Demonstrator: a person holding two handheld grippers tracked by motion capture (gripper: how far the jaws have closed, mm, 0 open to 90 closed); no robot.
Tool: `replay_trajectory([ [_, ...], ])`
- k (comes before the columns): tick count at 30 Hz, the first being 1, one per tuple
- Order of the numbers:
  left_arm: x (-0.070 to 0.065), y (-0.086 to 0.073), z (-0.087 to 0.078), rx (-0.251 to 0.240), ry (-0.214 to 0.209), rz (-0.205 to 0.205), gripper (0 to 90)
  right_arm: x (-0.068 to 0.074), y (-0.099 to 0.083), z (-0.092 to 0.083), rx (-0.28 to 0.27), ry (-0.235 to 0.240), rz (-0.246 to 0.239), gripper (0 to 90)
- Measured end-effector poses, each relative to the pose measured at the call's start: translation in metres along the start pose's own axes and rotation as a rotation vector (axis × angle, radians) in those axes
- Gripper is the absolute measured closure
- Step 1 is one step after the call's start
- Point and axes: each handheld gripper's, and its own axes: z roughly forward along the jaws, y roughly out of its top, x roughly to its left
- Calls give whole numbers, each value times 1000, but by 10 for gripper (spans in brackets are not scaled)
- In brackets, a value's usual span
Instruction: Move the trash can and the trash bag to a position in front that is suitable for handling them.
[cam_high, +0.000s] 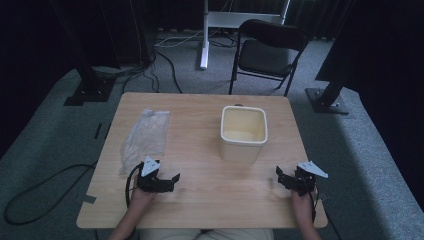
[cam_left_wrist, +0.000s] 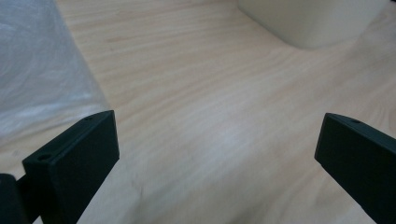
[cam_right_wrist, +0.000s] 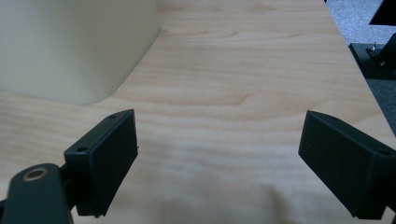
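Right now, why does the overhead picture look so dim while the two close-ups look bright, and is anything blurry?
High view: dim, the surroundings nearly black, only the table lit. Left gripper view: bright, the plastic bag soft and washed out. Right gripper view: bright, the cream bin slightly soft, the black fingers casting faint shadows.

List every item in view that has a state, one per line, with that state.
Left tool: open, holding nothing.
Right tool: open, holding nothing.
Cream bin: upright, open-topped, looks empty.
Clear plastic bag: lying flat, crumpled.
Folding chair: unfolded, unoccupied.

Cream bin (cam_high: 244, 131), pale wood-grain table (cam_high: 200, 200)
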Motion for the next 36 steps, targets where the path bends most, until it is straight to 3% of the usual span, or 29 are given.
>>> replay_trajectory([
  [2,-2,4,4,-16,27,32,2,-4,9,5,-8,19,8,111],
  [9,2,19,24,-27,25,20,2,-8,24,19,-29,13,10,111],
  [13,2,30,39,-31,30,24,2,-6,31,31,-31,15,-4,111],
  [16,3,37,55,-22,29,27,2,-6,34,38,-41,16,11,111],
  [22,5,49,75,-30,18,-4,2,-6,42,49,-50,16,32,111],
  [24,5,49,75,-30,18,-4,2,-7,45,51,-54,17,34,111],
  [25,5,53,85,-22,28,1,2,-8,50,53,-59,14,33,111],
  [29,5,62,95,-48,24,-24,2,-8,58,58,-91,-32,16,111],
  [33,6,74,109,-38,38,-3,2,-9,66,66,-82,-11,48,111],
  [36,5,80,116,-54,37,-21,2,-7,70,71,-67,13,55,111],
])
